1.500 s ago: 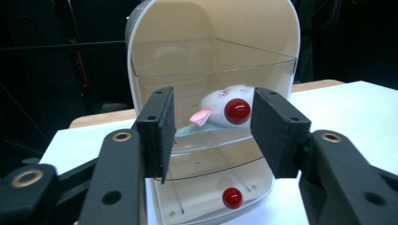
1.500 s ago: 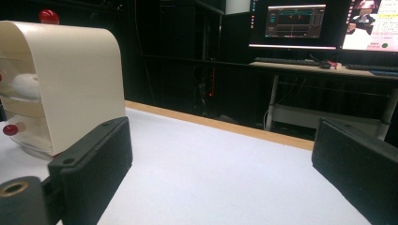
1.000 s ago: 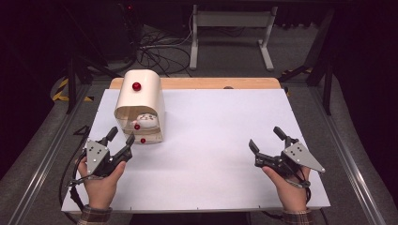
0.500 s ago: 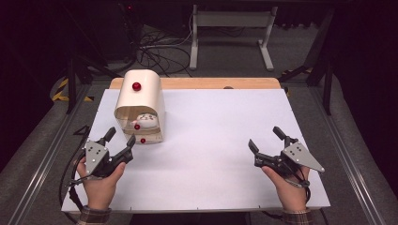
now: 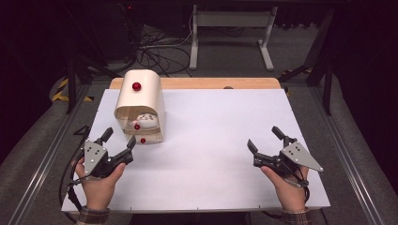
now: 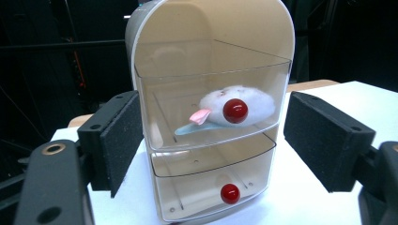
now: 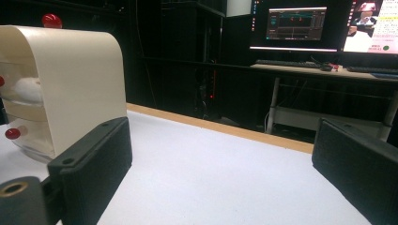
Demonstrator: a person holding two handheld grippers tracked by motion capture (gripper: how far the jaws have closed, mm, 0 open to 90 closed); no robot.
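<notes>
The drawer cabinet (image 5: 140,105) was seen left of centre, its lower drawer's contents unclear. The left gripper (image 5: 119,142), empty, had just been opening; the right gripper (image 5: 264,138) was held apart, empty.

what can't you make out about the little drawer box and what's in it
- Soft white thing in the upper drawer, left gripper view: the red knob covers part, so what it is stays unclear.
- Lower drawer, left gripper view: cut by the bottom edge.
- Drawer box, right gripper view: front cut by the left edge.
</notes>
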